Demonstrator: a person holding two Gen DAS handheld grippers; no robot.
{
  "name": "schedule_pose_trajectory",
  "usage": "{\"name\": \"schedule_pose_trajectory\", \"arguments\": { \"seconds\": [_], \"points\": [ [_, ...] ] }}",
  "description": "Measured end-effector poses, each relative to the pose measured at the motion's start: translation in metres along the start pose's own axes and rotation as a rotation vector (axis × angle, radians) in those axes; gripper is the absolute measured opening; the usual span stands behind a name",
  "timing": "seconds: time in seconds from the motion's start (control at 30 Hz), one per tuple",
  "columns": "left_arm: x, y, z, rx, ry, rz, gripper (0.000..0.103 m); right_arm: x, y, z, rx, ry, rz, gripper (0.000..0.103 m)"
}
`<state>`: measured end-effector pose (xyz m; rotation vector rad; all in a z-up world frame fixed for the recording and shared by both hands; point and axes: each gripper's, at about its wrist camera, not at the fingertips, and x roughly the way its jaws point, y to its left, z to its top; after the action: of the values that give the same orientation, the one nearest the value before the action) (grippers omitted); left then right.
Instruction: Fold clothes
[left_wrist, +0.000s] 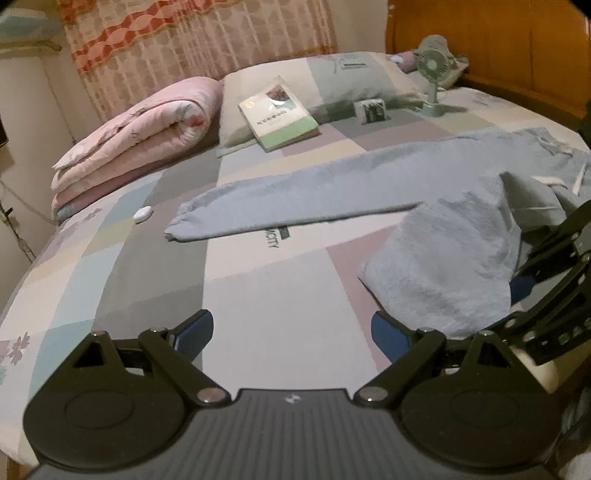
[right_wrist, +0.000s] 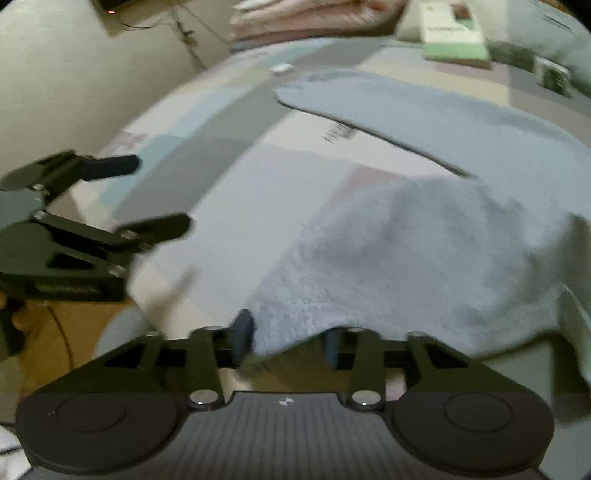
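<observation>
Light blue sweatpants (left_wrist: 332, 177) lie across the patchwork bed sheet (left_wrist: 258, 288). One leg stretches left to its cuff; the near leg (left_wrist: 443, 258) is bunched and doubled over at the right. My left gripper (left_wrist: 291, 325) hovers open over bare sheet, left of that near leg, with nothing between its fingers. My right gripper (right_wrist: 288, 336) is open, and the near leg's edge (right_wrist: 369, 258) droops between its fingers. In the left wrist view the right gripper (left_wrist: 532, 262) shows at the right edge against the cloth. The left gripper (right_wrist: 147, 194) appears open at the left of the right wrist view.
A rolled pink quilt (left_wrist: 140, 125) lies at the back left beside a pillow (left_wrist: 351, 74) with a book (left_wrist: 279, 114) leaning on it. A small green fan (left_wrist: 434, 74) stands by the wooden headboard (left_wrist: 498, 37). A small white object (left_wrist: 142, 214) rests near the cuff.
</observation>
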<state>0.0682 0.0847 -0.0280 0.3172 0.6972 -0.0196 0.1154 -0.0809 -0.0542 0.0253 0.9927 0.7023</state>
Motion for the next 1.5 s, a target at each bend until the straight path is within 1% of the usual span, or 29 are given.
{"name": "schedule_pose_trajectory", "arguments": {
  "seconds": [0.03,0.07,0.13,0.23,0.33,0.47,0.53,0.6,0.67,0.77,0.83,0.93,0.97,1.07,1.1,1.17,1.2,1.27,1.3,1.43,1.5],
  "points": [
    [0.0,-0.003,-0.001,0.009,0.003,-0.007,0.092,0.0,-0.002,-0.002,0.007,0.01,-0.009,0.066],
    [-0.001,-0.006,-0.002,0.018,0.005,-0.016,0.092,0.001,-0.004,-0.005,0.014,0.021,-0.019,0.069],
    [-0.002,-0.014,-0.003,0.036,0.01,-0.041,0.092,-0.011,-0.009,-0.011,0.026,0.015,-0.035,0.078],
    [-0.004,-0.028,-0.003,0.07,0.016,-0.094,0.092,-0.025,-0.01,-0.022,0.005,0.009,-0.052,0.087],
    [-0.007,-0.048,-0.003,0.123,0.021,-0.137,0.092,-0.034,-0.014,-0.034,-0.007,0.0,-0.067,0.088],
    [-0.004,-0.078,-0.007,0.227,0.036,-0.134,0.092,-0.04,-0.023,-0.046,0.02,-0.029,-0.07,0.089],
    [0.002,-0.09,-0.013,0.278,0.049,-0.111,0.092,-0.044,-0.029,-0.05,0.047,-0.051,-0.065,0.089],
    [0.009,-0.101,-0.02,0.328,0.057,-0.064,0.092,-0.048,-0.034,-0.055,0.073,-0.074,-0.06,0.089],
    [0.013,-0.107,-0.027,0.366,0.043,-0.023,0.092,-0.052,-0.04,-0.06,0.099,-0.096,-0.055,0.089],
    [0.017,-0.106,-0.029,0.352,0.003,0.016,0.092,-0.058,-0.049,-0.067,0.138,-0.13,-0.047,0.089],
    [0.019,-0.102,-0.027,0.325,-0.004,0.039,0.092,-0.063,-0.055,-0.071,0.164,-0.155,-0.04,0.089],
    [0.019,-0.098,-0.027,0.316,-0.003,0.046,0.092,-0.066,-0.062,-0.076,0.194,-0.177,-0.034,0.09],
    [0.018,-0.099,-0.03,0.334,0.0,0.041,0.092,-0.067,-0.064,-0.078,0.203,-0.183,-0.034,0.09],
    [0.021,-0.108,-0.041,0.427,0.025,-0.005,0.092,-0.068,-0.07,-0.082,0.223,-0.186,-0.031,0.09],
    [0.022,-0.11,-0.043,0.443,0.023,-0.002,0.092,-0.068,-0.073,-0.083,0.23,-0.186,-0.03,0.09],
    [0.024,-0.113,-0.043,0.45,0.001,0.031,0.092,-0.068,-0.074,-0.083,0.238,-0.189,-0.032,0.09],
    [0.024,-0.112,-0.041,0.437,-0.006,0.035,0.092,-0.069,-0.074,-0.083,0.241,-0.192,-0.032,0.09],
    [0.02,-0.104,-0.036,0.379,-0.023,0.019,0.093,-0.069,-0.075,-0.083,0.248,-0.196,-0.034,0.09],
    [0.019,-0.101,-0.034,0.366,-0.029,0.014,0.093,-0.07,-0.075,-0.084,0.252,-0.198,-0.035,0.09],
    [0.013,-0.091,-0.034,0.354,-0.043,-0.004,0.094,-0.07,-0.075,-0.085,0.253,-0.196,-0.051,0.09],
    [0.016,-0.089,-0.037,0.366,-0.052,0.04,0.094,-0.069,-0.075,-0.085,0.258,-0.193,-0.05,0.09]
  ]
}}
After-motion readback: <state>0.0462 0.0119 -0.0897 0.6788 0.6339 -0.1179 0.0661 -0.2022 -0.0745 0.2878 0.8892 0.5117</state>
